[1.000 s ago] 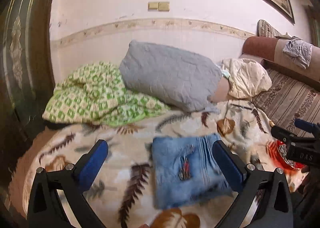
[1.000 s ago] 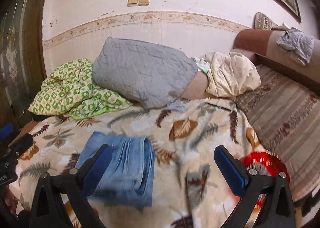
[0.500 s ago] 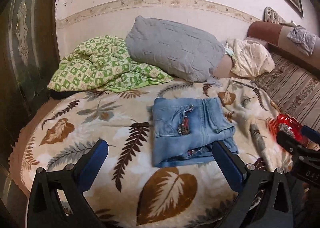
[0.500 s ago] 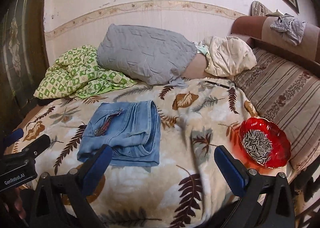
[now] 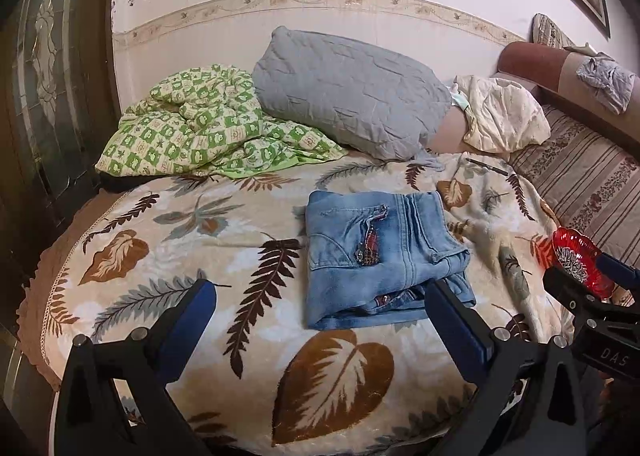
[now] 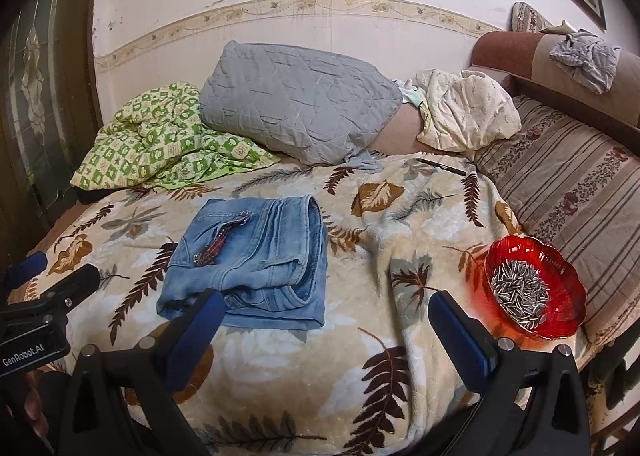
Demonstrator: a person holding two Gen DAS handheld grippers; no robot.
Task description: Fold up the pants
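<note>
On the bed (image 6: 280, 368), at 10 o'clock, pants (image 6: 256, 260) lie folded compactly; folding appears complete. Left claw (image 5: 320, 320) and right claw (image 6: 326, 330) gape wide, empty

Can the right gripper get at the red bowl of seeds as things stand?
Probably yes. The right gripper is open and holds nothing, and the red bowl sits uncovered on the blanket just beyond its right finger; nothing lies between them.

one folded pants (image 5: 380, 256), one bowl (image 6: 534, 290), two grippers (image 5: 320, 310) (image 6: 324, 322)
</note>
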